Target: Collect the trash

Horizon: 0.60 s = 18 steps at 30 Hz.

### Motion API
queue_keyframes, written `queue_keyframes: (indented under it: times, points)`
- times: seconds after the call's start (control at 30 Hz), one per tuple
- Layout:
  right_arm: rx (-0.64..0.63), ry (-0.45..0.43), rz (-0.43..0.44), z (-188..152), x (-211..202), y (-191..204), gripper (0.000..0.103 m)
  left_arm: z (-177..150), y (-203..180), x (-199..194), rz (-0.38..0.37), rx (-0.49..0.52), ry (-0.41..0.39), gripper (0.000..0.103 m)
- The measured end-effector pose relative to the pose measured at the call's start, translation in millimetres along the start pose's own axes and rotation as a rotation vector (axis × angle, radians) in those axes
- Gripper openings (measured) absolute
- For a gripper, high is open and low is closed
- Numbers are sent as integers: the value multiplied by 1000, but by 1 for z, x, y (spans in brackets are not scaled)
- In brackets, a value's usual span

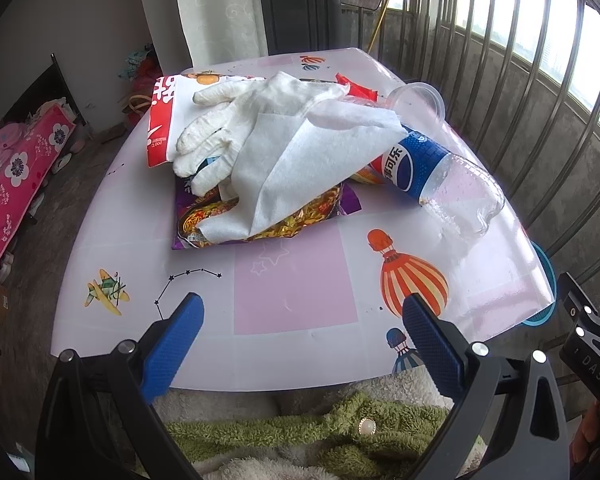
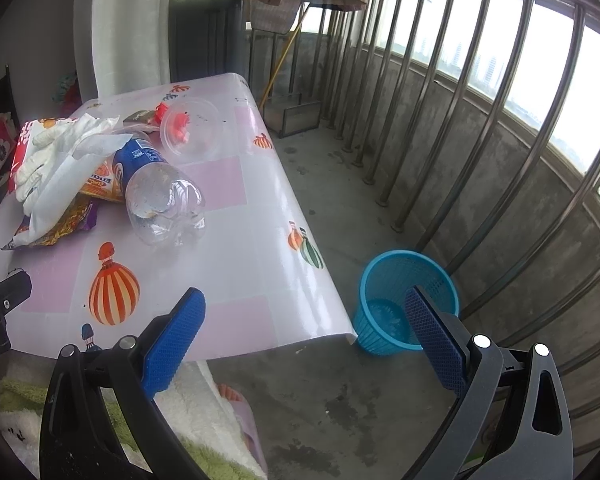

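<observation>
A heap of trash lies on the patterned table [image 1: 296, 292]: a white glove [image 1: 216, 128], a white tissue [image 1: 300, 160], a purple snack bag [image 1: 260, 220], a red-and-white packet [image 1: 162, 120], an empty Pepsi bottle [image 1: 440, 176] on its side and a clear plastic cup [image 1: 420, 100]. My left gripper [image 1: 302, 340] hovers open over the table's near edge, short of the heap. My right gripper [image 2: 304, 336] is open past the table's right corner, above the floor. A blue mesh bin [image 2: 384, 280] stands on the floor beside that corner. The bottle [image 2: 156, 188] and cup [image 2: 192, 128] also show in the right wrist view.
A metal balcony railing [image 2: 440, 120] curves along the right. A person's green and white fleece [image 1: 300, 436] fills the near edge below the table. A pink floral cloth [image 1: 16, 184] lies at far left. A dark box [image 2: 292, 114] and a broom handle [image 2: 284, 52] stand beyond the table.
</observation>
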State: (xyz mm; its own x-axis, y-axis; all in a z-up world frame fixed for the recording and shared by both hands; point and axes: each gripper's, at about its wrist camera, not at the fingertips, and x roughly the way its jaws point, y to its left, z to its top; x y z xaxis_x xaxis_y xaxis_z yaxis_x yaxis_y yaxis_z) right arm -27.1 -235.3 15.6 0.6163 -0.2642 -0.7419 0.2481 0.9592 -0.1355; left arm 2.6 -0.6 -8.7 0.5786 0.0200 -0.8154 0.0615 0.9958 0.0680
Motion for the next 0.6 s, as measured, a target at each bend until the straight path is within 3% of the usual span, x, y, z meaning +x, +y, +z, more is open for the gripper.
queue_keyframes:
  times: [0.6]
  points:
    - [-4,4,7,1,-1,4,95,2,3,1,2,-5,7,97]
